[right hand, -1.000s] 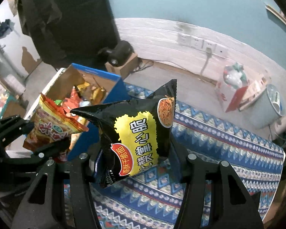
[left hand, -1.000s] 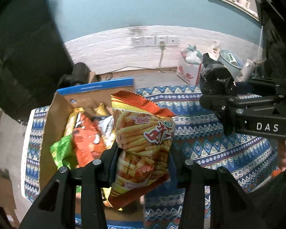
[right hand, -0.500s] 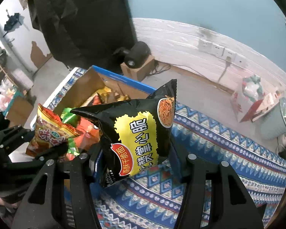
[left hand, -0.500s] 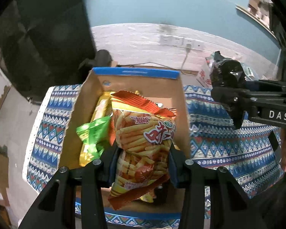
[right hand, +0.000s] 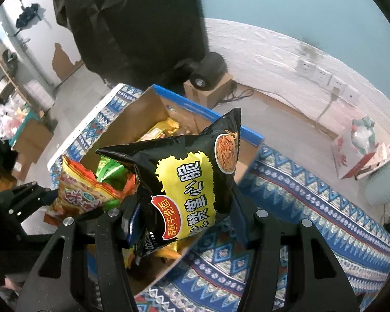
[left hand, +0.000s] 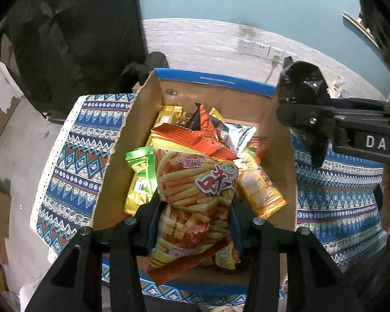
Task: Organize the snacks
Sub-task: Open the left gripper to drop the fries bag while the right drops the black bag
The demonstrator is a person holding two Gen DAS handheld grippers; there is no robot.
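Cardboard box (left hand: pixel 215 96) now sits squarely under the left gripper (left hand: pixel 195 223), clamped on its orange bag (left hand: pixel 195 182); right gripper (right hand: pixel 184 221) grips the black bag (right hand: pixel 187 182), nearly over too.

The fries bag (left hand: pixel 195 197) covers the middle of the cardboard box (left hand: pixel 221 96), so the packets beneath it show only as edges, and a dark packet (left hand: pixel 195 119) at the far end is too buried to identify. In the right wrist view the black noodle-snack bag (right hand: pixel 184 182) hides the box's near right side and the inner faces of the fingers clamping it. The right gripper (left hand: pixel 314 122) is cut off by the picture's right edge, its jaws hidden.
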